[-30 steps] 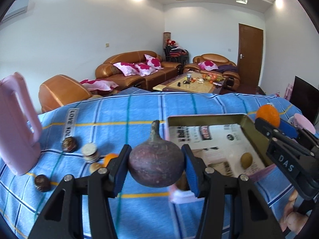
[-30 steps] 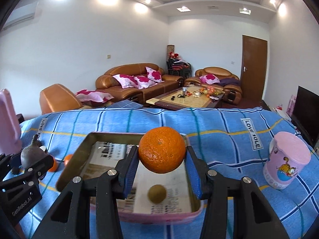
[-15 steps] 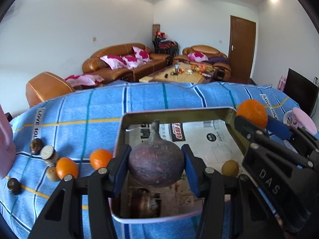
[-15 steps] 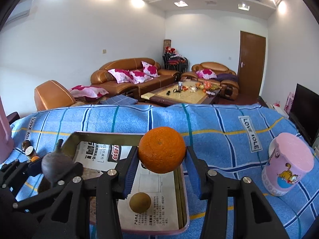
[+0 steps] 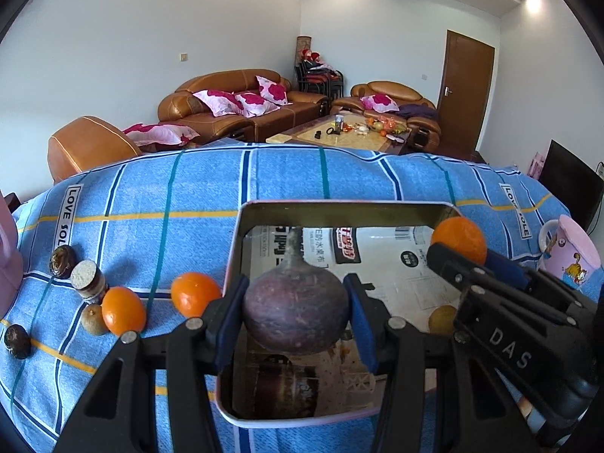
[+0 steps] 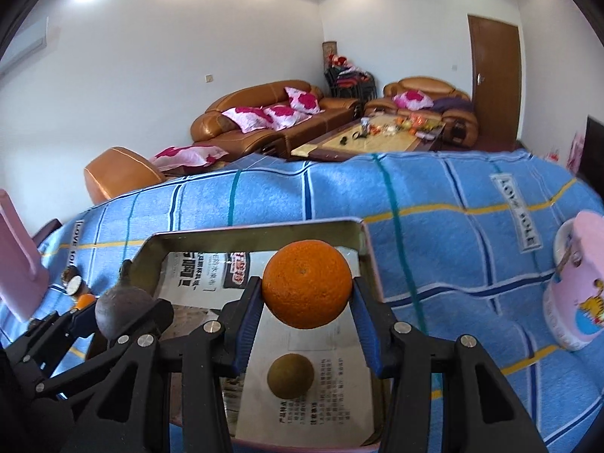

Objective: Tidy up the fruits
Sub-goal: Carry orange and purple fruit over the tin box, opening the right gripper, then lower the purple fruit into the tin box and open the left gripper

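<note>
My left gripper (image 5: 296, 317) is shut on a dark purple mangosteen (image 5: 296, 313) and holds it above the near left part of the metal tray (image 5: 339, 207), which is lined with newspaper. My right gripper (image 6: 307, 302) is shut on an orange (image 6: 307, 288) above the tray's (image 6: 256, 232) right half. A small brown kiwi (image 6: 290, 375) lies in the tray under the orange. Each gripper shows in the other view: the right one with its orange (image 5: 458, 239), the left one with the mangosteen (image 6: 120, 311).
Left of the tray on the blue checked cloth lie two oranges (image 5: 194, 294) (image 5: 122, 311), a kiwi (image 5: 93, 319), two dark fruits (image 5: 62, 262) and a cut fruit (image 5: 88, 283). A pink mug (image 6: 577, 290) stands at the right, a pink object (image 6: 19, 260) at the left.
Both grippers have moved over the tray with their fruit. The left one came from the cloth at the left to above the tray's near end. Both stay shut.
</note>
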A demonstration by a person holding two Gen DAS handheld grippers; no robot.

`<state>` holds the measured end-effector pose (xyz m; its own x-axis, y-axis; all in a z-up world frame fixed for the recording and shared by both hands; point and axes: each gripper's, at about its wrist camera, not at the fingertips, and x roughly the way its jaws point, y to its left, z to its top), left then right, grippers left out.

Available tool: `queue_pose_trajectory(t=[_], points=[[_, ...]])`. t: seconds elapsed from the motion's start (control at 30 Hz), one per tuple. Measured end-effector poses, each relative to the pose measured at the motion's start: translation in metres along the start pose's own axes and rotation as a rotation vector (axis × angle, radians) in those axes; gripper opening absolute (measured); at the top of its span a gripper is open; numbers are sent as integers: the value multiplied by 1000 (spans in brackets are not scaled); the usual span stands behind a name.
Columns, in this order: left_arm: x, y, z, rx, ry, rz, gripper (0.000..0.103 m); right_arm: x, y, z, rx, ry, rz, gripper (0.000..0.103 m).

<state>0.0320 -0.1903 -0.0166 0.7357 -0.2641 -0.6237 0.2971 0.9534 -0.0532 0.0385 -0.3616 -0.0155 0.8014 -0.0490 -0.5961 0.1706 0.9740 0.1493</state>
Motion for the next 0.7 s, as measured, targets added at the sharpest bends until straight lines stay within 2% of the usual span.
queue_pose_trajectory(t=[0.2,0.4,0.5,0.7], points=[[-3,5,0,-9,-5,-5,53,1,-2,0,28,14,63,49],[-1,-1,-1,24,6,-9,53,1,-1,0,52,17,138,50],[-1,-3,0,26,8,1,54,4,6,-1,33,26,139,50],[-8,-7,-1,42,-35,4,54,-5,5,0,41,-25,125,54]])
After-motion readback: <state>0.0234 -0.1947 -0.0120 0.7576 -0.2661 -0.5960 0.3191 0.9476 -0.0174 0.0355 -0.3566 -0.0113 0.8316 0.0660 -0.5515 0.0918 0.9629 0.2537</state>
